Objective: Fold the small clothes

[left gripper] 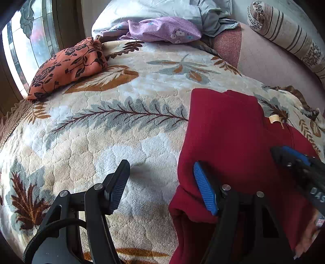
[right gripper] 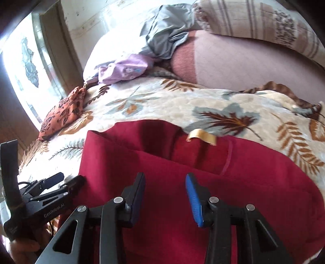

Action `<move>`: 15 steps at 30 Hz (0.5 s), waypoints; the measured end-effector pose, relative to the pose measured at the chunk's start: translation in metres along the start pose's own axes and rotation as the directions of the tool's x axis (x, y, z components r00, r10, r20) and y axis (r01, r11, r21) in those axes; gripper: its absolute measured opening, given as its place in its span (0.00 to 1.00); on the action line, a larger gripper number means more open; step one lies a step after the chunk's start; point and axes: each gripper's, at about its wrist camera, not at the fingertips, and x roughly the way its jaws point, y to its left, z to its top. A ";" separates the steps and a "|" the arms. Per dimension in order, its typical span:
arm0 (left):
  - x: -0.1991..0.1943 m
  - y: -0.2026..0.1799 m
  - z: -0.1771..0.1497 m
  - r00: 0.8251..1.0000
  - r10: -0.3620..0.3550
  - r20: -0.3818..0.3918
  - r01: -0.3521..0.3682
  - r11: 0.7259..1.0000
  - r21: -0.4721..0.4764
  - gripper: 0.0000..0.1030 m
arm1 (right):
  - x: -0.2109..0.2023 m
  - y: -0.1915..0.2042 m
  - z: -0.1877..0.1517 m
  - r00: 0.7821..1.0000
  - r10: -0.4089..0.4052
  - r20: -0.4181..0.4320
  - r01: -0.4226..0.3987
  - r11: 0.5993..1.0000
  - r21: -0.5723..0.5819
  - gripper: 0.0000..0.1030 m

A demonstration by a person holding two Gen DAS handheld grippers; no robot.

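A dark red garment of soft, matte knit is spread on the near right part of a bed, partly folded, with a cream tag shown at its neckline; its left edge is seen hanging in a thick fold. It is laid on a plush quilted blanket, cream with grey-blue and rust leaf patterns, by which most of the bed is covered. The left gripper is held wide open at the garment's left edge, one finger over the blanket, the blue-padded one over the red cloth; nothing is clamped. The right gripper is held partly open above the garment, nothing gripped. Further off, an orange floral cloth and a lilac flowered cloth are lain crumpled; a striped bolster and a pale pillow are set at the far side; a patterned glass window is seen at the left.
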 end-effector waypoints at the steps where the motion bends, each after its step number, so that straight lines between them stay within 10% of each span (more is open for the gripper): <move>1: -0.001 -0.001 0.001 1.000 0.004 0.001 -0.004 1.000 0.004 0.65 | 0.016 0.008 0.002 0.999 0.015 -0.038 -0.015 1.000 -0.010 0.38; 6: -0.011 -0.005 0.004 1.000 -0.002 0.031 0.001 1.000 0.024 0.64 | 0.043 0.023 0.008 0.997 -0.061 -0.043 0.058 0.996 -0.069 0.38; 15: -0.041 -0.032 0.001 0.985 -0.142 0.098 0.133 0.987 0.091 0.64 | -0.031 -0.004 -0.029 0.990 -0.139 -0.012 0.138 0.988 -0.066 0.44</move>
